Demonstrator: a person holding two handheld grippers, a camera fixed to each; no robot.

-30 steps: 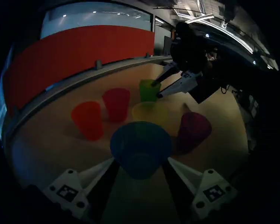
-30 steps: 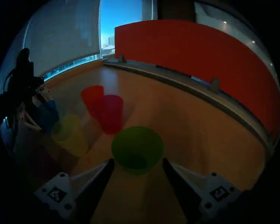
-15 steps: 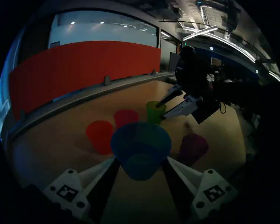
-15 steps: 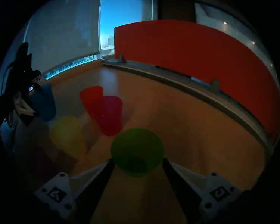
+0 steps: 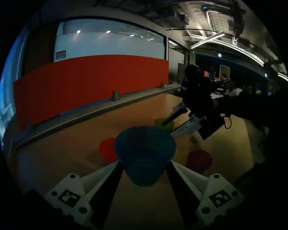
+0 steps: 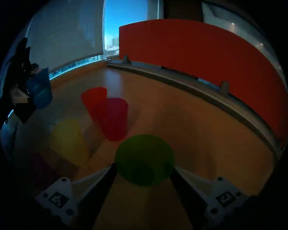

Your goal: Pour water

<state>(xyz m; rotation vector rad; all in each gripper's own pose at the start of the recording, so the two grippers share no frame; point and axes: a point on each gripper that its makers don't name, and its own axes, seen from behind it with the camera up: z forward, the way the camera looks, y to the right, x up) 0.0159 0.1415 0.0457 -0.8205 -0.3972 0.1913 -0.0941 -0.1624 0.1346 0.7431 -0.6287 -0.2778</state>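
Note:
In the left gripper view my left gripper (image 5: 144,168) is shut on a blue cup (image 5: 144,157), held up above the wooden table (image 5: 67,153). Beyond it the right gripper (image 5: 178,122) grips a green cup (image 5: 163,123). In the right gripper view my right gripper (image 6: 143,170) is shut on the green cup (image 6: 144,159), its mouth facing the camera. At far left of that view the blue cup (image 6: 39,92) hangs in the air in the left gripper (image 6: 28,90).
On the table stand an orange-red cup (image 6: 93,102), a pink-red cup (image 6: 115,118), a yellow cup (image 6: 69,141) and a dark magenta cup (image 5: 199,160). A red partition (image 6: 205,57) and a metal rail (image 5: 90,113) border the table's far side. A person's dark shape (image 5: 199,94) holds the right gripper.
The left gripper has lifted the blue cup well up from the table; the other cups sink lower in its view. The right gripper has raised the green cup slightly.

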